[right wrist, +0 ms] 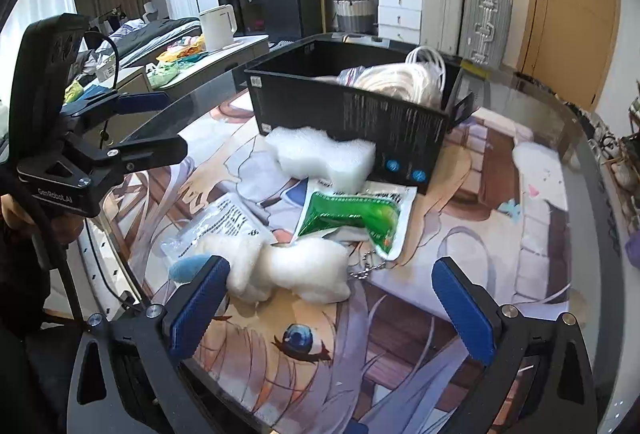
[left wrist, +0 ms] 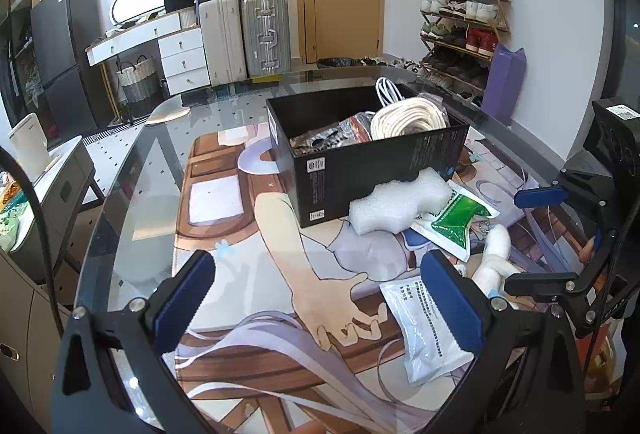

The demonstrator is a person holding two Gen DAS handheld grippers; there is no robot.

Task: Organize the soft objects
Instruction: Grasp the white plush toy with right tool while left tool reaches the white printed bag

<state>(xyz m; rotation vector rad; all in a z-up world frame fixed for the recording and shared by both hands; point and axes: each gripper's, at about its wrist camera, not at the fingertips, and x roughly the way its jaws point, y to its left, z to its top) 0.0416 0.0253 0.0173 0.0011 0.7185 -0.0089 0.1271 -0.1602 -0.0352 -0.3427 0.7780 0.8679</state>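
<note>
A white plush toy [right wrist: 296, 270] lies on the printed mat [right wrist: 460, 234], just ahead of the right gripper [right wrist: 332, 298], whose spread fingers hold nothing. Beyond it sit a green packet [right wrist: 352, 218], a white foam block [right wrist: 320, 154] and the black box [right wrist: 360, 114]. The left gripper [left wrist: 324, 298] is likewise released, empty, a clear pouch [left wrist: 424, 330] by its right finger.

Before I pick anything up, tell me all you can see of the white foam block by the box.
The white foam block is a chunky, irregular slab with a notched, wavy outline and a coarse, bubbly surface, like expanded packing foam. It lies flat on the printed mat, pressed against the long side wall of the black box, outside it. One end overlaps the edge of the green-and-white pouch. Neither gripper touches it; both are open and empty.
</note>
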